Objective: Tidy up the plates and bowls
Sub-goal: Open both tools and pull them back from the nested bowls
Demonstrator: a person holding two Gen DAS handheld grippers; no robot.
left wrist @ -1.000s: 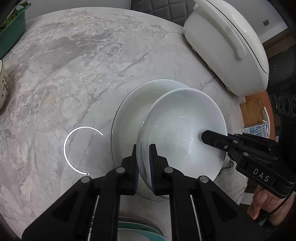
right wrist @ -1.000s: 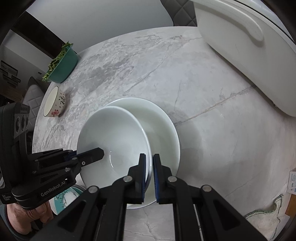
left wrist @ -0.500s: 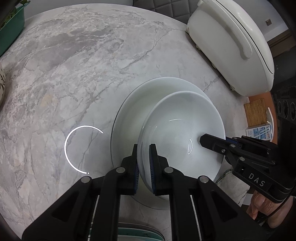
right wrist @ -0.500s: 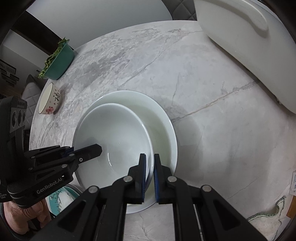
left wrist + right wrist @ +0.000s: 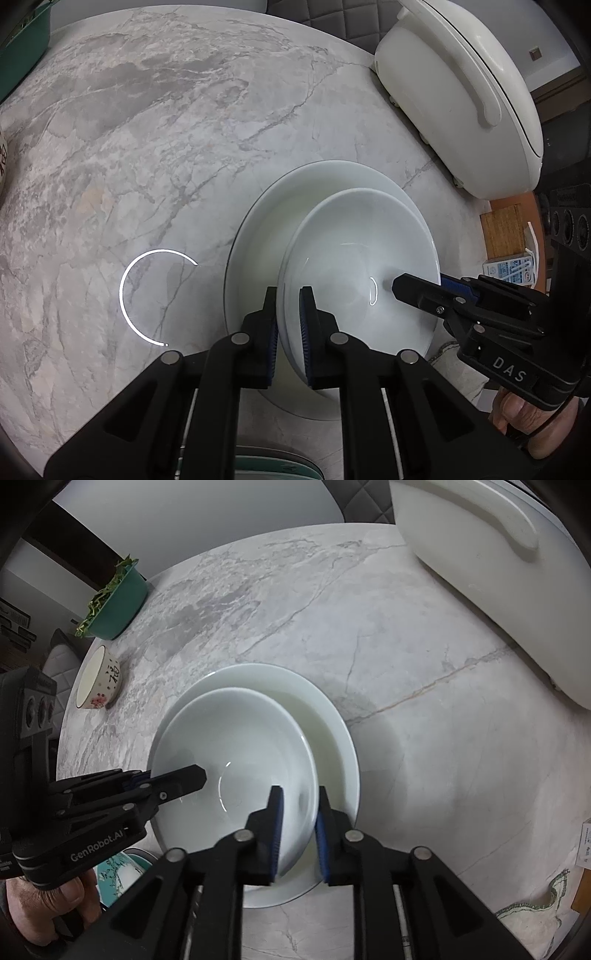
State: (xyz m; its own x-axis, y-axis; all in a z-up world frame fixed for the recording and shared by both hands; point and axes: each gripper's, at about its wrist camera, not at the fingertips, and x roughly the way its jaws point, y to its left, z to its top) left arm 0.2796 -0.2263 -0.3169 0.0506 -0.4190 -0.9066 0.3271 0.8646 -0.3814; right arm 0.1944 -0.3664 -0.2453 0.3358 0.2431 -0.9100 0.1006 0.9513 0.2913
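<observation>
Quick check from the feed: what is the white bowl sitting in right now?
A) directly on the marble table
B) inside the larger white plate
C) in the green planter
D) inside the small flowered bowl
B: the white bowl sits nested inside the larger white plate, whose rim shows all around it, on the marble table.

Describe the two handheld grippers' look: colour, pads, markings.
Both are matte black plastic with two angular fingers, silver pivot pins and ribbed blue pads on the inner faces. The left gripper carries white "GenRobot.AI" lettering on its body, seen from the right wrist view. The right gripper is marked "DAS" in white. No sleeves or cables are clearly visible.
</observation>
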